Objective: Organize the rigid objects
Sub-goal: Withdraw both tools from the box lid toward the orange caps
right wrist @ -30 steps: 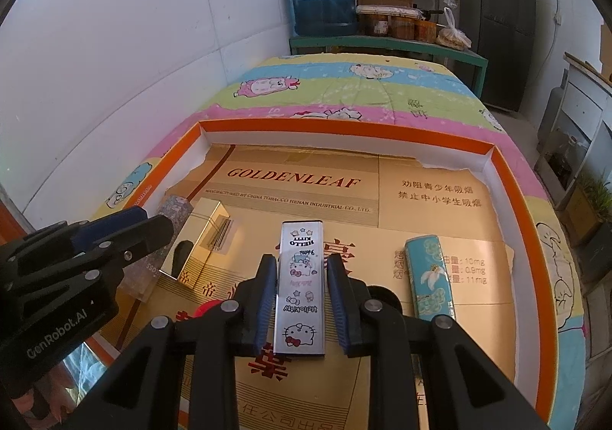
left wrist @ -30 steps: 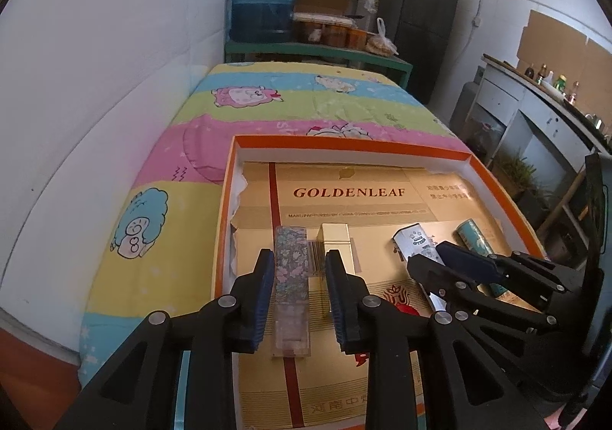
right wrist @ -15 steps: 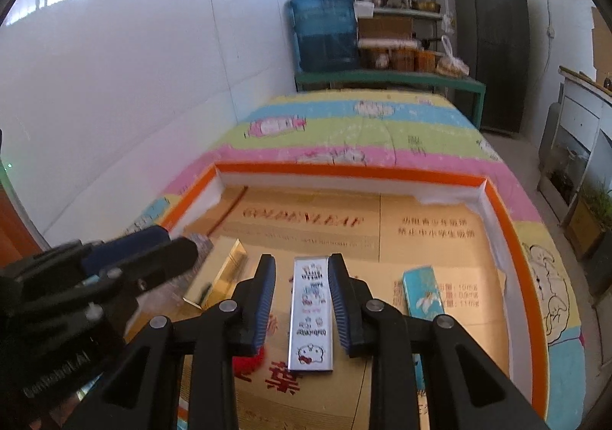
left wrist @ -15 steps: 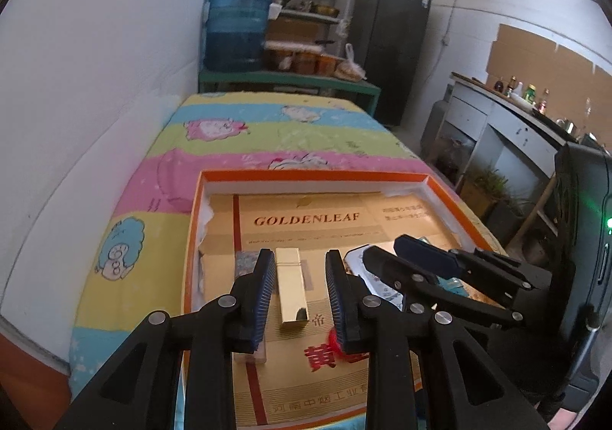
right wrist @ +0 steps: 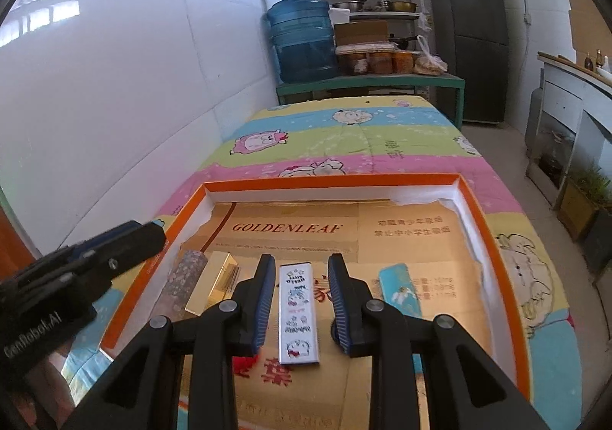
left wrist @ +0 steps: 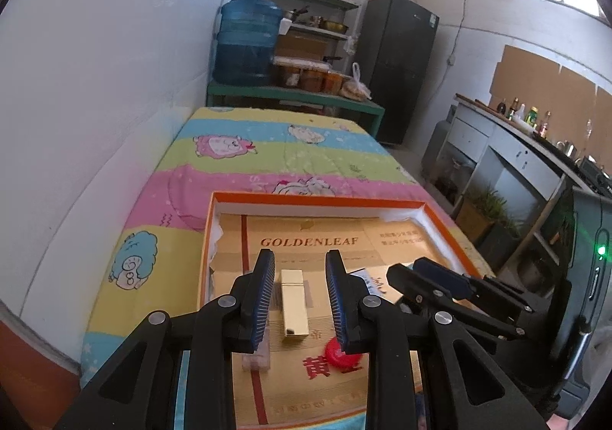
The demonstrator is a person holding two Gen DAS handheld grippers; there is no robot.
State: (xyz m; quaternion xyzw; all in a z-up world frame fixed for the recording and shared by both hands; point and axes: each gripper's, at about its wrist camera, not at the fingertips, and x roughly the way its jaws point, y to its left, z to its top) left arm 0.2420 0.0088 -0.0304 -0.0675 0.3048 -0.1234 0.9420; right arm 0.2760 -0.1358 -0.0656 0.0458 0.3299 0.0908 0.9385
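Several slim lighter-like boxes lie side by side in an orange-rimmed tray (right wrist: 493,239) lined with gold cardboard. My left gripper (left wrist: 299,302) is open and empty, raised above a gold box (left wrist: 293,302); a speckled pink box (left wrist: 257,351) lies partly hidden under its left finger. My right gripper (right wrist: 302,302) is open and empty, raised above a white Hello Kitty box (right wrist: 298,313). A teal box (right wrist: 399,294) lies to its right. The gold box (right wrist: 216,286) and the speckled box (right wrist: 183,283) show at the left in the right wrist view.
The tray (left wrist: 208,239) rests on a bed with a striped cartoon quilt (left wrist: 275,154) along a white wall. A red bottle cap (left wrist: 338,351) lies in the tray. A green bench with a blue water jug (right wrist: 302,40), shelves and a dark fridge (right wrist: 470,40) stand beyond.
Both grippers have risen and pulled back from the tray. The left one shifted from the speckled box to over the gold box. Both stayed open and empty.
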